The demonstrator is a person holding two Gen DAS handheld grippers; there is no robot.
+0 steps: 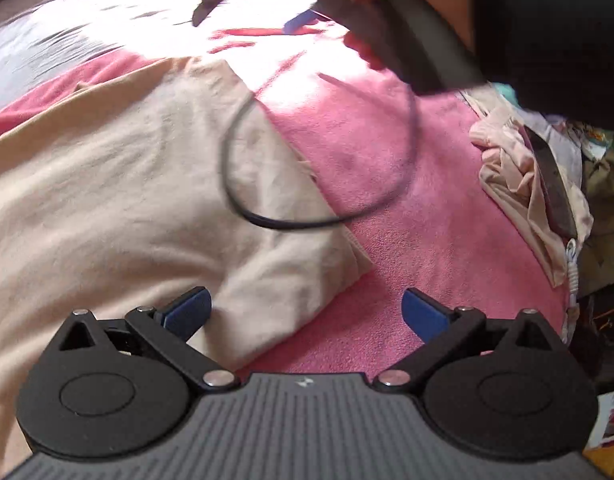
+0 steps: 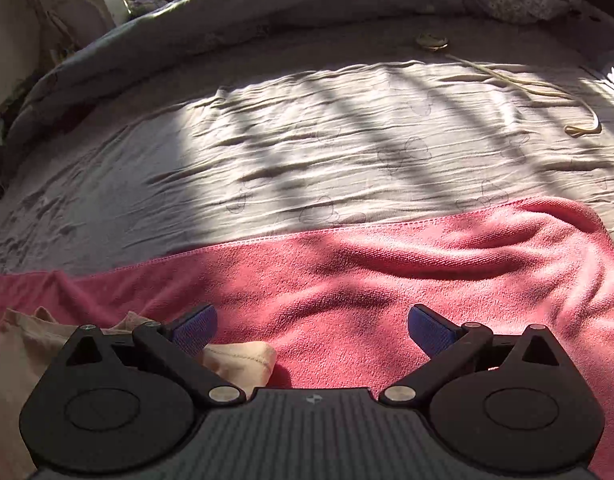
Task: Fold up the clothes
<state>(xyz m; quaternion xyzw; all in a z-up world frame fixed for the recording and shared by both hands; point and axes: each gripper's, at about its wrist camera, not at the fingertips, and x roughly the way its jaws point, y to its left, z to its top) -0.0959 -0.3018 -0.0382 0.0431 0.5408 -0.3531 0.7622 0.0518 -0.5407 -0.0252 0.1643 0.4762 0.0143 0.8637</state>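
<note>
Folding looks barely started, by my judgement: the beige garment (image 1: 139,184) lies spread on the pink towel (image 1: 407,184), rumpled, with one flap ending in a corner toward 5 o'clock in my left view, and no neat fold that I can make out. My left fingers (image 1: 305,314) are spread wide, holding nothing, hovering with the flap's edge just ahead of the left pad. My right fingers (image 2: 311,330) are spread too, and empty; in that view a corner of the beige garment (image 2: 243,360) pokes out at 7 o'clock, just beside the left pad, over the pink towel (image 2: 387,280).

A black cable (image 1: 291,222) loops across the garment and the towel at 12 o'clock from my left fingers, running up toward the other tool's dark handle (image 1: 423,48); I think it could snag the cloth if I lift through it. At 3 o'clock in the left view a pile of other clothes (image 1: 523,184) sits near the towel's edge, so work is left there as well.

Room is good ahead of the right fingers: the towel's stitched hem runs across at 12 o'clock, and beyond it the grey bedsheet (image 2: 307,140) lies open, with only a pale cord (image 2: 547,92) far off at 2 o'clock.
</note>
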